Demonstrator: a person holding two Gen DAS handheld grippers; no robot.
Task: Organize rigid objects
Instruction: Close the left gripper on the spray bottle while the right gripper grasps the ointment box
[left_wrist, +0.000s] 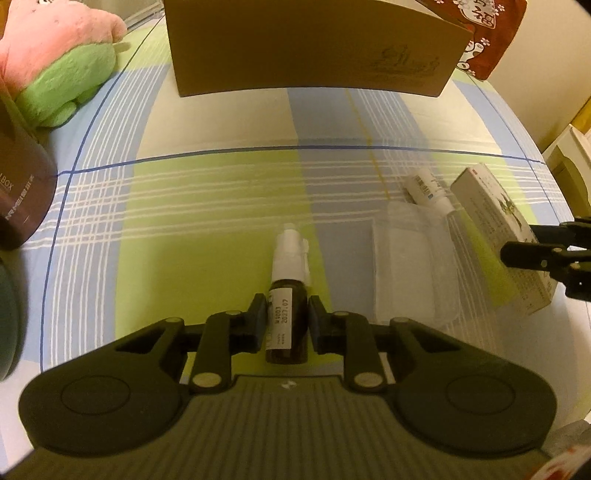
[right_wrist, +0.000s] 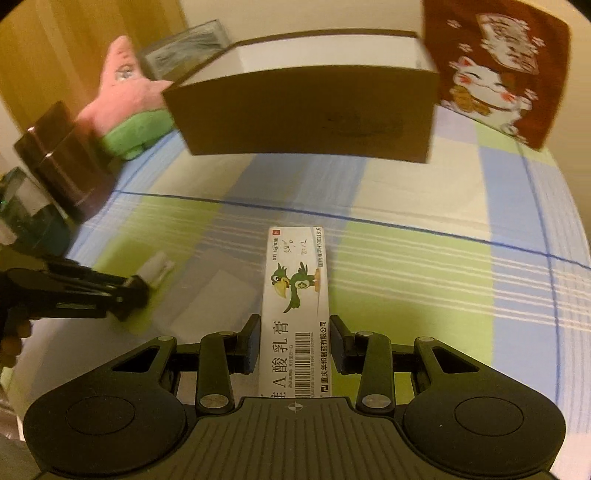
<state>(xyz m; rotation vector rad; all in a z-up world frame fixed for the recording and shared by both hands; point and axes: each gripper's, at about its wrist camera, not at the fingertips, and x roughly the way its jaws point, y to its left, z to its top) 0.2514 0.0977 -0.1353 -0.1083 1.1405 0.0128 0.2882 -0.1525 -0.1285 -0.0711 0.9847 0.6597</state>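
Brown glass spray bottle (left_wrist: 287, 314), white nozzle, paper label: clamped between left gripper (left_wrist: 287, 319) pads, angled down over plaid cloth (left_wrist: 207, 206). White cardboard ointment carton (right_wrist: 297, 306), parrot print: pinched by right gripper (right_wrist: 293, 341). Open brown box (right_wrist: 306, 114) beyond. Left view alone shows clear pouch (left_wrist: 413, 266) and small white bottle (left_wrist: 430, 192).

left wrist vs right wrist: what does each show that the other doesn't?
Left wrist only: the left hand-held gripper shut on a brown spray bottle, a clear plastic bag lying flat, and a small white bottle beyond it.

Right wrist only: the open top and white inner wall of the cardboard box, and the parrot print on the ointment carton in the right hand-held gripper.

Both: box, carton, pink plush toy, checked cloth.
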